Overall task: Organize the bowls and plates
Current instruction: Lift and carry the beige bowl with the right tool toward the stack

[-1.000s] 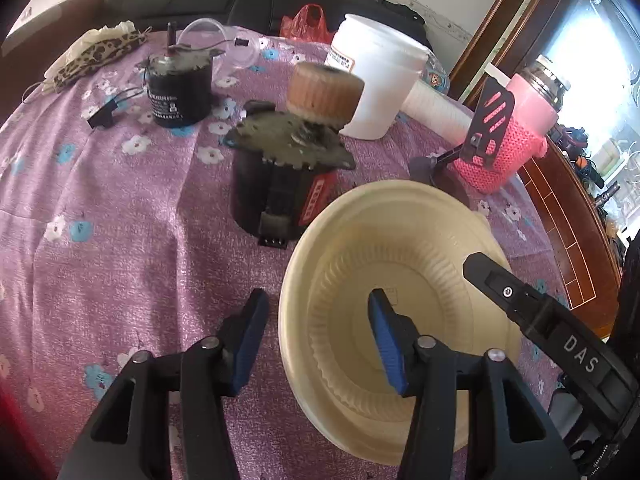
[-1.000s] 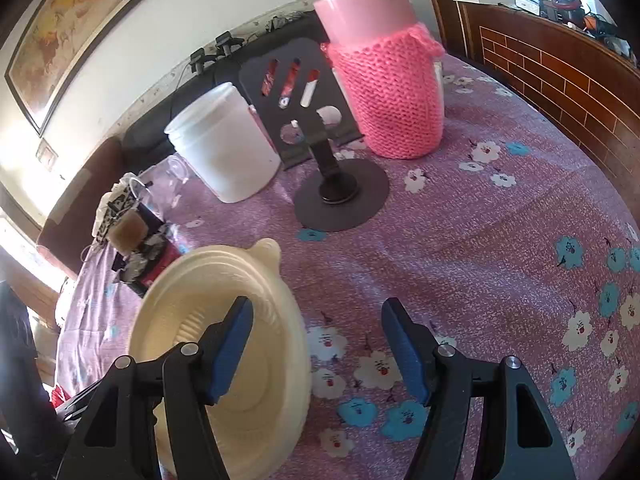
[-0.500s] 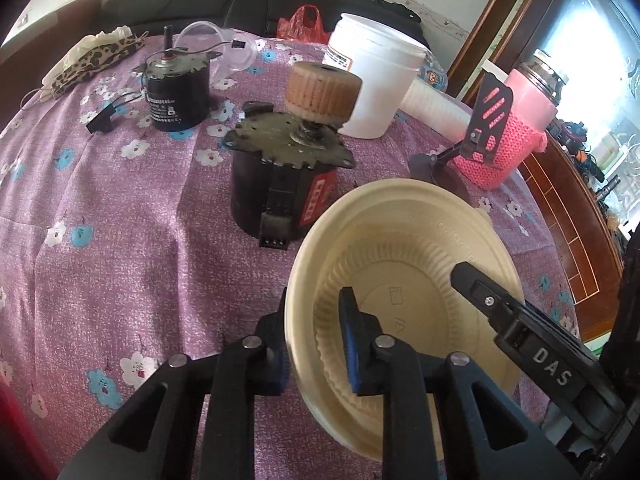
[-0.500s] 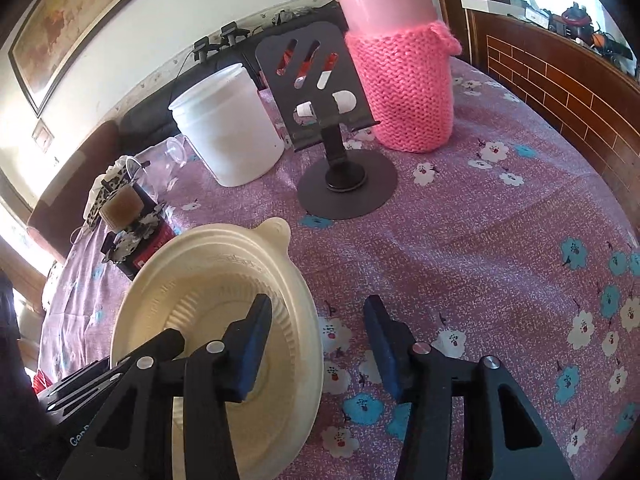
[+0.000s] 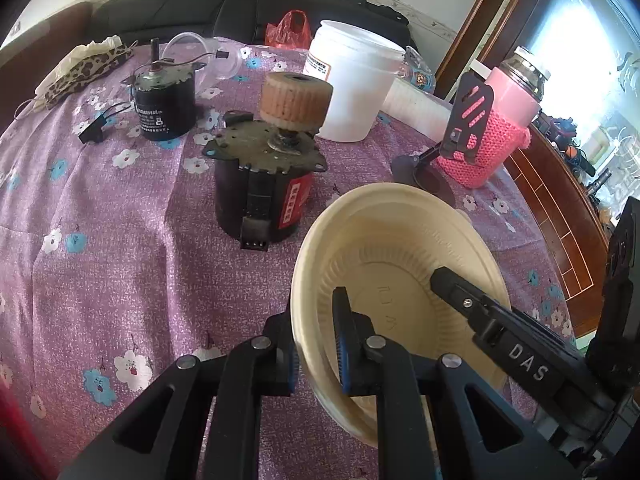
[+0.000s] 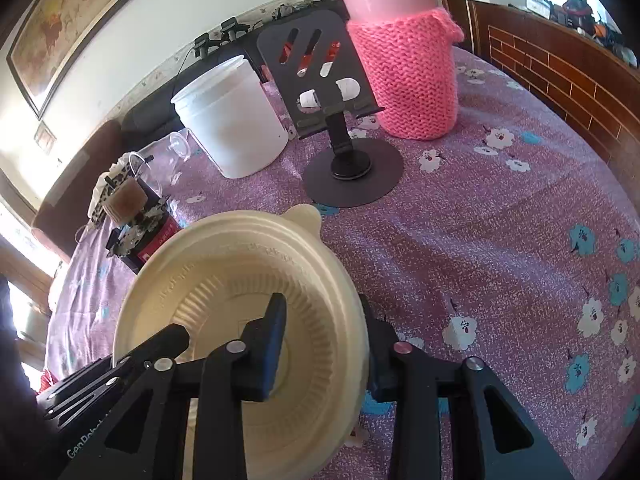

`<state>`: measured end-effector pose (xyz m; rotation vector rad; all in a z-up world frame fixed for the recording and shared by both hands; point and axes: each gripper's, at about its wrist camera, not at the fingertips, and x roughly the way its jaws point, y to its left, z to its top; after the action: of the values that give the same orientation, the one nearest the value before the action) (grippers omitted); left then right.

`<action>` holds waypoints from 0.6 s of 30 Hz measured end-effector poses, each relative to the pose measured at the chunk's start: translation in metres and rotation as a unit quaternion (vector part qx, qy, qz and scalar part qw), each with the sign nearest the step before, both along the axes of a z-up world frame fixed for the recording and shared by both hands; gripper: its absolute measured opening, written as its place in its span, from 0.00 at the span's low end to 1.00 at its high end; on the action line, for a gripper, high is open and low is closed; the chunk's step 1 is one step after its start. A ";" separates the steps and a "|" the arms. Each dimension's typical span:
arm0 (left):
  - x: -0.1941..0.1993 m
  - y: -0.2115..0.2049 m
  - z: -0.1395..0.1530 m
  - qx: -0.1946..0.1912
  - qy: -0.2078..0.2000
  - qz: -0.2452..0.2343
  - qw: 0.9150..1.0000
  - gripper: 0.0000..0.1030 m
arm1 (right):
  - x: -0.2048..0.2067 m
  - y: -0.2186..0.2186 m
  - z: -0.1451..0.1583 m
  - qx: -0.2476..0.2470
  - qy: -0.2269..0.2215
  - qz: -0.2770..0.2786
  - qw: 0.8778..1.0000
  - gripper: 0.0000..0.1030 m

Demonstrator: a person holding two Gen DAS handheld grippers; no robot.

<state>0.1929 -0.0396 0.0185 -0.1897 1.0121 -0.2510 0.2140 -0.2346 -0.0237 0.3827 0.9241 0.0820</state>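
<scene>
1. Right now my left claw (image 5: 316, 340) is clenched on the near-left rim of the cream bowl (image 5: 400, 248), one pad outside the wall and one inside; the bowl sits low and right of centre in the left wrist view.
2. My right claw (image 6: 324, 340) has just been closing across the opposite rim, which stands between its pads; the outer pad is hidden behind the wall, so I cannot tell whether it presses yet.
3. Seen from the right wrist, the bowl fills the lower left of the frame, with a small tab (image 6: 306, 216) on its far rim.
4. Thin walls look flexible to me: two pinches pulling apart could buckle or crack the rim.
5. It may be several nested bowls; lifting could drag a lower one up and drop it on the purple tabletop (image 6: 500, 240).
6. Close by, above the bowl in the left wrist view, stands a black motor (image 5: 260, 192) with a ribbed roller; swinging that way could knock it.
7. Further up that frame, the phone stand (image 5: 464, 120) and pink knitted bottle (image 5: 492, 132) crowd the other side.
</scene>
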 end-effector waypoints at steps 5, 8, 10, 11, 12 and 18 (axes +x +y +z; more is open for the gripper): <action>0.002 0.001 -0.001 0.000 0.002 0.001 1.000 0.13 | -0.002 -0.009 0.008 0.013 -0.015 0.000 1.000 0.18; 0.002 -0.002 -0.005 -0.003 0.008 -0.007 1.000 0.13 | -0.007 -0.020 0.019 0.013 -0.036 -0.012 0.999 0.30; 0.002 -0.002 -0.005 0.004 0.007 -0.005 1.000 0.13 | -0.011 -0.029 0.024 0.035 -0.052 -0.019 0.998 0.40; 0.003 -0.001 -0.005 0.001 0.008 -0.004 1.000 0.13 | -0.011 -0.032 0.024 0.047 -0.052 -0.019 0.997 0.40; 0.003 0.000 -0.005 -0.001 0.009 -0.002 1.000 0.13 | -0.010 -0.039 0.023 0.067 -0.049 -0.024 0.996 0.40; 0.005 0.000 -0.006 -0.002 0.010 -0.003 1.000 0.13 | -0.005 -0.044 0.017 0.075 -0.031 -0.029 0.996 0.40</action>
<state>0.1976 -0.0396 0.0122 -0.1941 1.0331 -0.2575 0.2086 -0.2784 -0.0065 0.5433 0.8466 0.1109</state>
